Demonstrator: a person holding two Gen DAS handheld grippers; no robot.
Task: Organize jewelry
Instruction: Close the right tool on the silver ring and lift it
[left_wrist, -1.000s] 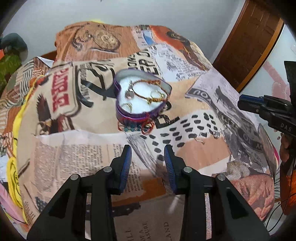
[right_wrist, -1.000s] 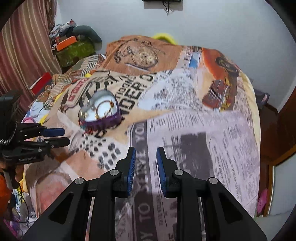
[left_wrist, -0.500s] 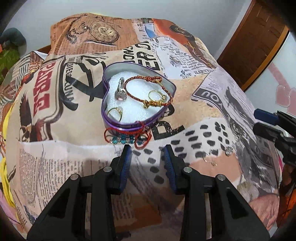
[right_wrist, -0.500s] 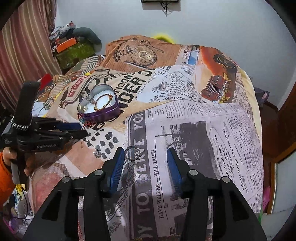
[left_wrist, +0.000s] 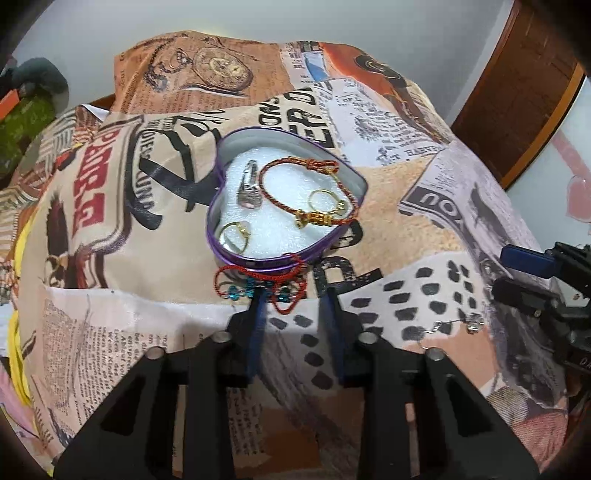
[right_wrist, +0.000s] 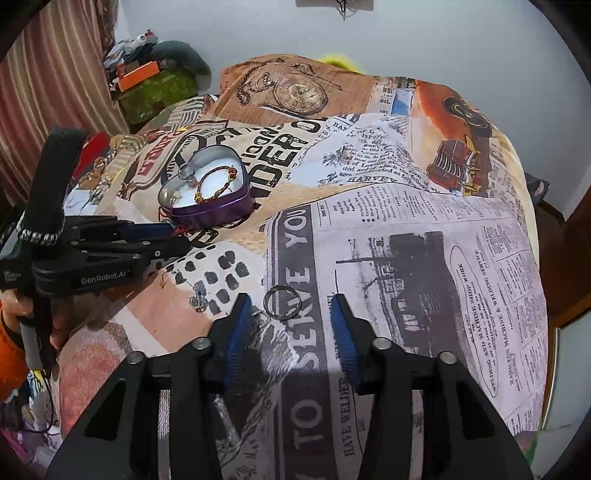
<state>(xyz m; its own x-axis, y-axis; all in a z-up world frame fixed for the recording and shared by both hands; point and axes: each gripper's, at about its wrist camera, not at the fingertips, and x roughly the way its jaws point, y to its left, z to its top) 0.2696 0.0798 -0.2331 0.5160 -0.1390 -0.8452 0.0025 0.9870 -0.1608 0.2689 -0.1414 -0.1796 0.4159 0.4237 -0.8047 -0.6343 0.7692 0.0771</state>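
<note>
Red cord, thin and limp, makes up the beaded bracelet (left_wrist: 258, 286) that lies on the bedspread (left_wrist: 388, 206) touching the near wall of the purple heart-shaped tin (left_wrist: 236, 254), our landmark. We hold the left gripper (left_wrist: 293, 295) just on the near side of the tin, its jaws spread, one blue tip over the bracelet's teal beads and the other clear of the cord. We judge the cord weighs almost nothing and will flop, snag or trail if pinched at a single loop; the beaded run looks like the firmest place to take hold. Soft bedding beneath will give way, so we expect to press down a little before closing.

Inside the tin, on white foam, lie a red-and-gold bracelet (left_wrist: 310, 192), two gold rings (left_wrist: 325, 201) and a silver ring (left_wrist: 251, 188).

Well to the right of the tin and nearer us, a plain metal ring (right_wrist: 282, 302) lies flat on the newsprint pattern between the spread jaws of our right gripper (right_wrist: 291, 314), nearer the left one. We judge it stiff, smooth and slippery, best pinched across its rim. Small silver earrings (left_wrist: 454, 326) lie on the spotted patch right of the tin.
</note>
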